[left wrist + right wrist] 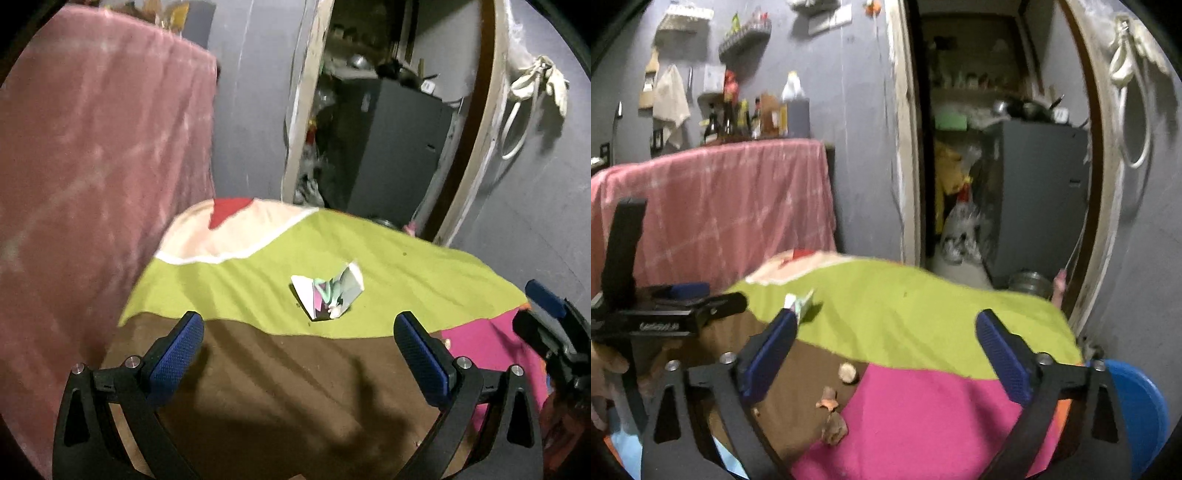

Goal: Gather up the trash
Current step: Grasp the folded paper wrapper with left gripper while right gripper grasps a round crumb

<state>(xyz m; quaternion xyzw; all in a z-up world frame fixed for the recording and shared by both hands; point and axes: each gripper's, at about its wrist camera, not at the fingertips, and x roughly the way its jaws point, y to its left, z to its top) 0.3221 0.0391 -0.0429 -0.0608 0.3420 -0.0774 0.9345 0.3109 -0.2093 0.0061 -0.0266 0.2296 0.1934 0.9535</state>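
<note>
Both grippers sit low over the colour-block cloth [388, 266], jaws spread wide, nothing between the pads. Left gripper [299, 354] hangs over the brown panel of that cloth; its blue fingertips [181, 343] frame empty fabric. Crumpled wrapper [327, 295], white with pink and mint print, lies on the green panel of the cloth, just past the brown edge, ahead of the left gripper and slightly toward its right finger, not touched. Right gripper [886, 354] is over the brown/pink/green junction of the cloth, jaws apart, gripping nothing. In the right wrist view the wrapper [799, 302] peeks out just behind the right gripper's left fingertip; contact unclear. More scraps on the cloth near the brown/pink seam: a small round tan piece [848, 372] and brownish peel-like bits [831, 417], between the right gripper's fingers and close to the camera. Blue round thing [1137, 406] sits off the cloth's right edge. Pink towel [92, 184] hangs beside the cloth's left side. Doorway [388, 110] stands beyond the cloth's far edge.
</note>
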